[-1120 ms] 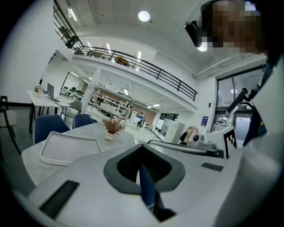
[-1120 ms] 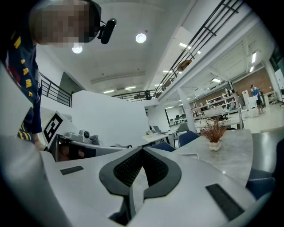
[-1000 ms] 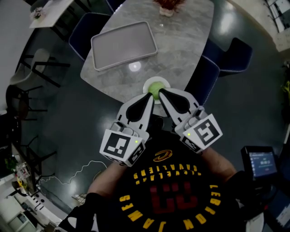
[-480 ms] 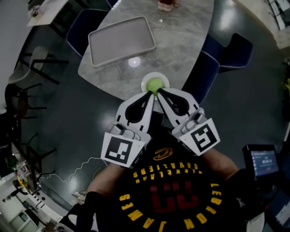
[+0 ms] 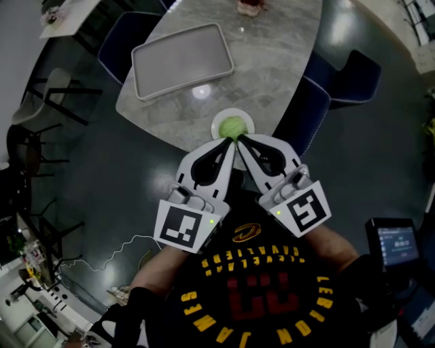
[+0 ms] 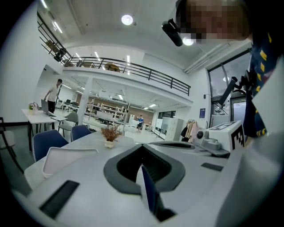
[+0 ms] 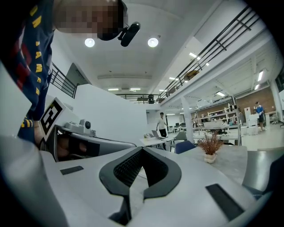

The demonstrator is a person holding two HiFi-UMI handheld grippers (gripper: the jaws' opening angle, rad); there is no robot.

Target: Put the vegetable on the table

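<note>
Looking down through the head view, I start at the left: one grey tray (image 5: 183,61) lies flat on the marble table (image 5: 272,61), and one small potted plant (image 5: 250,7) stands at the far end. I count at least three blue chairs (image 5: 309,112) drawn up around it.

Two grippers sit side by side below the table's near edge. The left gripper (image 5: 228,141) has its jaws pressed together with nothing between them; its own view confirms the tips (image 6: 142,147) meet on bare air.

Just beyond both tips there is one white plate (image 5: 246,121) near the table's edge, and the single round green vegetable (image 5: 233,126) rests on it. Neither gripper touches it.

The right gripper (image 5: 239,139) is likewise closed and empty, its tips (image 7: 142,150) meeting in its own view. At the far right a lit screen (image 5: 394,245) glows.

Only the head view shows the vegetable and plate; both gripper views look over them. They show instead the open hall, desks, a railed upper level, and one distant person (image 6: 54,92) standing at the left.
</note>
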